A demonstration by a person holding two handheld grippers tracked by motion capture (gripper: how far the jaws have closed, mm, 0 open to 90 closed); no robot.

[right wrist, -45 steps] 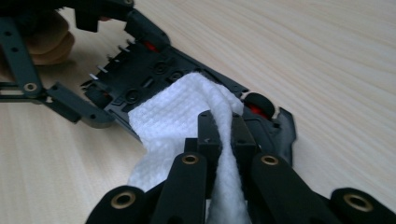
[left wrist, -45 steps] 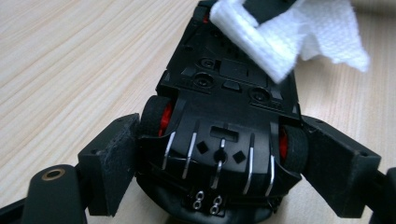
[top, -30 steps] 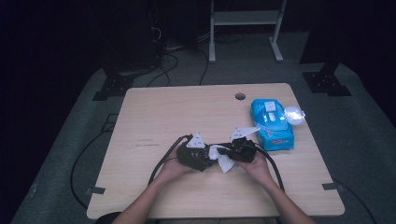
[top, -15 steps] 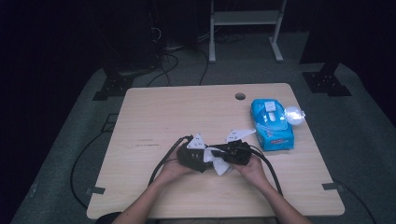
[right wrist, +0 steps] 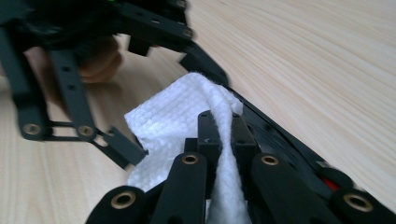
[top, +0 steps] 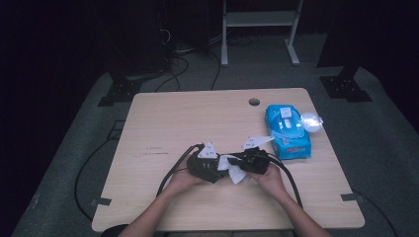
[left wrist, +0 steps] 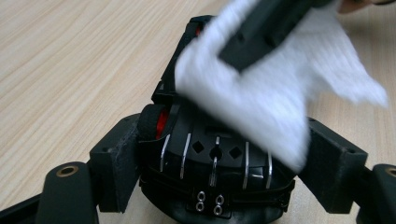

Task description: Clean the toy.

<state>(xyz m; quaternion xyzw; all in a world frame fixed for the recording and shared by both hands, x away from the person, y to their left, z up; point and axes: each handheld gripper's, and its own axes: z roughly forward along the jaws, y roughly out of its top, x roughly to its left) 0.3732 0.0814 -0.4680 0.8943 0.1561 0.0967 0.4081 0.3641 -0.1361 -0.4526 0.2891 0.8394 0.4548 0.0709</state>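
**Wipe pressed over black device at the table's near edge**

A person at a wooden table (top: 163, 123) worked a white wipe (left wrist: 261, 98) across a black device (left wrist: 210, 163) with a red part near its left side. The left gripper (top: 205, 165) had its jaws closed around the device's body, one pad at each flank, and held it just above the table. The right gripper (right wrist: 223, 135) had its jaws pinched tight on a fold of the wipe, whose loose end draped over the device's top. Seen from the high view, both grippers met near the table's front, the wipe (top: 234, 170) bunched between them, with a blue pack of wipes (top: 286, 131) lying well apart toward the far right and a small clear bulb-like object (top: 311, 121) just beside it.

The wiping looked to be in progress. To do it well, the left grip would probably need to hold the device steady while the right drew the cloth in short, flat passes, keeping the fold caught between the jaws. Too hard a push could twist the device in its grip; too loose a pinch could let the wipe slip free.
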